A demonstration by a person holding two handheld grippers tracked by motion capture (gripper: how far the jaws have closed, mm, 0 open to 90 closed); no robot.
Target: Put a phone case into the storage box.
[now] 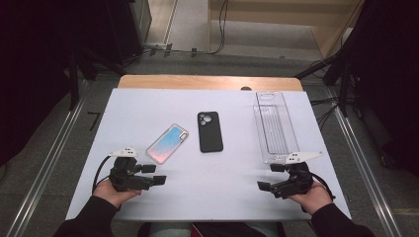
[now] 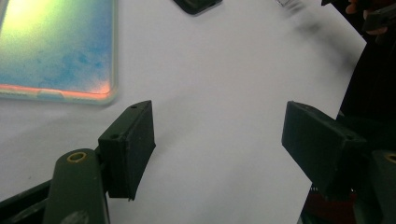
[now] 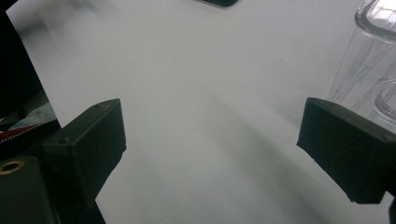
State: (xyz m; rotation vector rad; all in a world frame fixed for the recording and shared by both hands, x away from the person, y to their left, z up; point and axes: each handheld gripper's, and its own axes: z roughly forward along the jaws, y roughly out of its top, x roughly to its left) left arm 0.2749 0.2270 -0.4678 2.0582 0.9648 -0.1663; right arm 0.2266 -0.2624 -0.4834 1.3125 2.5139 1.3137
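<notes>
You hold the left gripper (image 1: 159,175) low over the near left part of the white table (image 1: 222,182), its jaws spread apart with nothing between them but bare table. Your left hand (image 1: 114,191) cups it from the near side. Just beyond it, a little farther and to the right, lies the pastel phone case (image 1: 168,143), flat and angled, apart from the jaws; in the left gripper view the same case (image 2: 56,46) sits at the upper left, clear of the pads.

You hold the right gripper (image 1: 270,177) over the near right part of the table, also released, jaws wide and empty, with your right hand (image 1: 312,196) behind it. The clear plastic tray (image 1: 274,126) lies lengthwise just beyond it, running toward the far edge; in the right gripper view its near end (image 3: 369,56) shows close beside one jaw, not touching.

The black phone case (image 1: 210,131) lies flat near the middle, between the pastel case and the tray, apart from both.
</notes>
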